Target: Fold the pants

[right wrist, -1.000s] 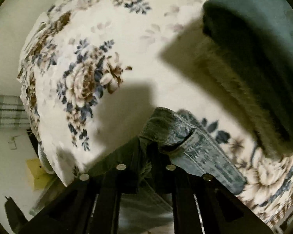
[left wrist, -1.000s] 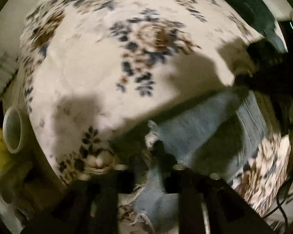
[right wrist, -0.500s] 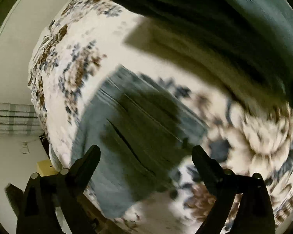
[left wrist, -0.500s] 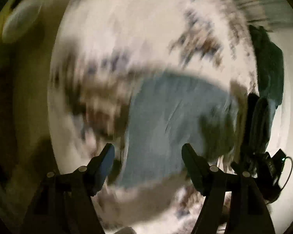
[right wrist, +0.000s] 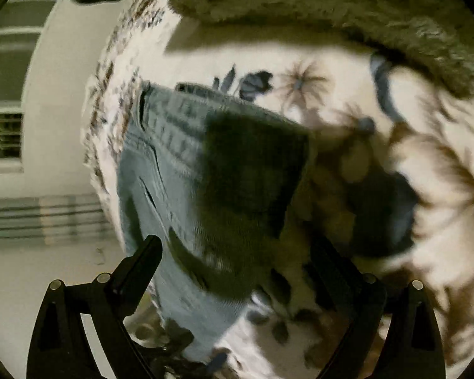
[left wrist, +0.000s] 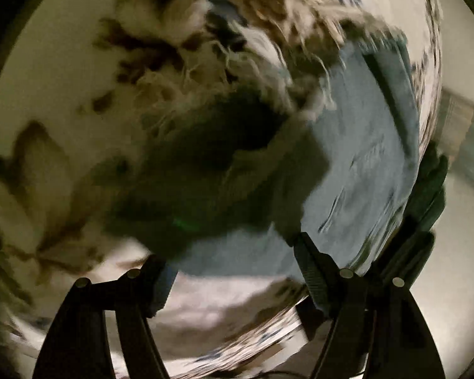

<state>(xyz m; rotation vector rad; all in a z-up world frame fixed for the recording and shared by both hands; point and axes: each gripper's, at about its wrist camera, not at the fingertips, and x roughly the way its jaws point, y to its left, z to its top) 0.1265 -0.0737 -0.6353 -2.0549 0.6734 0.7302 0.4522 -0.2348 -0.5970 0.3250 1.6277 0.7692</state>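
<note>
Both tongs spread, gripping nothing: left tongs (left wrist: 233, 279), right tongs (right wrist: 237, 259) hover above folded pants (right wrist: 173, 195) lying flat on floral blanket (right wrist: 442, 205), probably released to set the fold; dark green fabric (right wrist: 331, 3) beyond

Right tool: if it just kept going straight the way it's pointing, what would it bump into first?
Most likely the folded jeans lying on the floral bedspread. The right tool is open with denim filling most of the gap ahead, though blur leaves depth unclear.
</note>
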